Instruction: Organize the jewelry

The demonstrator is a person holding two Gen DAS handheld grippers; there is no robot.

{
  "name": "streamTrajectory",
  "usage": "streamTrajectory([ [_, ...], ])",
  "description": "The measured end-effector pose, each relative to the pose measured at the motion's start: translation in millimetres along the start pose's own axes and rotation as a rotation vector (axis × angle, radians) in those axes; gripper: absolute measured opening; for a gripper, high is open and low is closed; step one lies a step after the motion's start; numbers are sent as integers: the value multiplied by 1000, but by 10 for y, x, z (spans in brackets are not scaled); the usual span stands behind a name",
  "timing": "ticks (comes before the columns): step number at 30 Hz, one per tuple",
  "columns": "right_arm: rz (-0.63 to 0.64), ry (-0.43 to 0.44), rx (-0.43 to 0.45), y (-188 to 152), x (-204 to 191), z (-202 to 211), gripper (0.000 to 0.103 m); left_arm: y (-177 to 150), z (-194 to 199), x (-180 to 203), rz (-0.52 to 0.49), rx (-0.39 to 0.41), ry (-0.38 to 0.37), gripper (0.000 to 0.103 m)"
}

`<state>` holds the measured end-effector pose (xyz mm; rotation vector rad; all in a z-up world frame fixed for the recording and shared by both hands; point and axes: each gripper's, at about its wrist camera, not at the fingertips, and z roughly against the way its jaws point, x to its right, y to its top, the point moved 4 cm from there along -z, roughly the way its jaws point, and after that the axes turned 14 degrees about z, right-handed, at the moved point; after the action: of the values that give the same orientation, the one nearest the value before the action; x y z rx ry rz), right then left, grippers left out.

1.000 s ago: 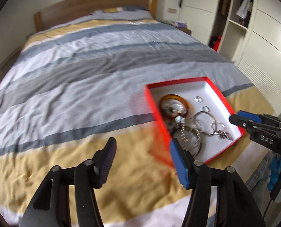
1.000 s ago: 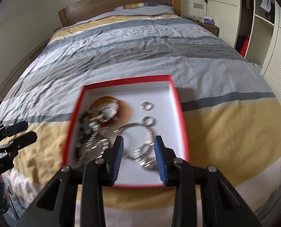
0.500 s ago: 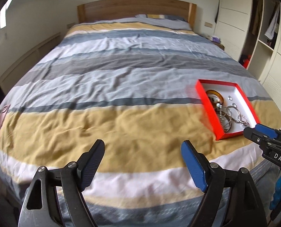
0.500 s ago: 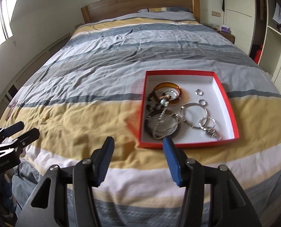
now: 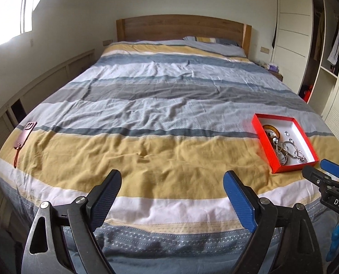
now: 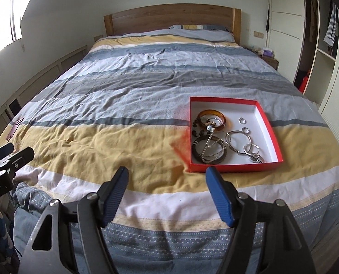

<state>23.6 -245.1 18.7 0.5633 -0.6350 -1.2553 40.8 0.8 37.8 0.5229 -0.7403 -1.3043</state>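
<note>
Left wrist: left gripper empty, jaws opening; red box with jewelry at 3 o'clock.

Right wrist: right gripper empty, jaws opening; box at 1 o'clock, bangles and rings tangled. Risk: snagged chain dragging neighbours out.
</note>
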Motion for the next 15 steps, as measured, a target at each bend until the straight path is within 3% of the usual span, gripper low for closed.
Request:
streamTrajectory([
  [15, -36, -49, 31, -122, 105, 174, 69, 55, 309, -34, 4, 96, 44, 102],
])
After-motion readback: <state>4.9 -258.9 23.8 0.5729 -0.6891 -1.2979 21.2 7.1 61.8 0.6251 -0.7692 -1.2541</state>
